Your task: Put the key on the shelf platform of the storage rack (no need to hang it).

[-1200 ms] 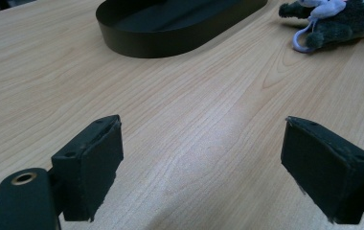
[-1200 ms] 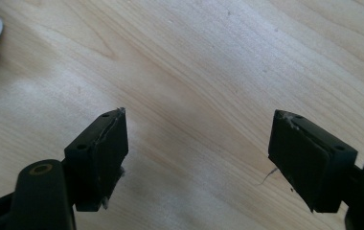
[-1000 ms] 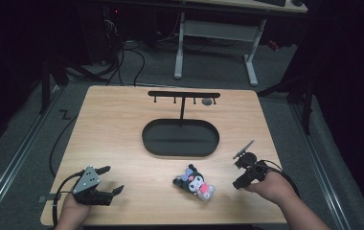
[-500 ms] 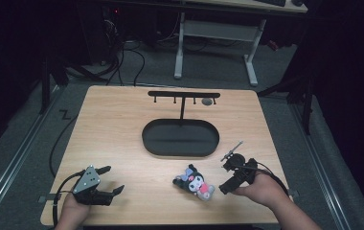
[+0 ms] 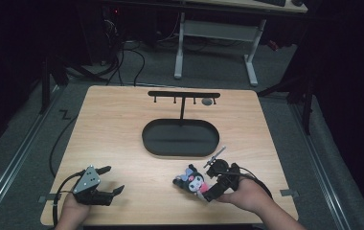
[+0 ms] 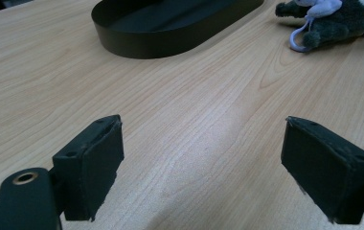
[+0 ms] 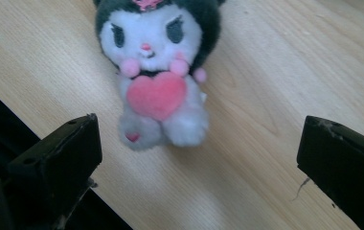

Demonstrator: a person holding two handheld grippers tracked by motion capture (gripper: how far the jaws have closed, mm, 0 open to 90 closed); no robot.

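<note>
A small plush doll (image 5: 193,180) with a black hood, white face and pink heart lies on the wooden table near the front edge, right of centre. My right gripper (image 5: 208,184) sits just to its right, pointing at it. In the right gripper view the doll (image 7: 156,72) lies face up just ahead of the wide-apart jaws (image 7: 199,122), untouched; they have just been opening wide, then closing slightly. My left gripper (image 5: 115,178) rests open at the front left, holding nothing. Its own view (image 6: 202,120) has the doll (image 6: 333,19) far off at the upper right.
A black oval tray (image 5: 146,139) sits mid-table, its wall (image 6: 170,43) also in the left gripper view. Behind it stands a black T-shaped rack (image 5: 184,95) with hooks, a small grey object (image 5: 208,101) hanging from one. The table's front edge (image 7: 7,129) runs close to the right gripper.
The right hand has moved left across the table up to the doll, turning its jaws toward it. The left gripper and the doll have stayed put.
</note>
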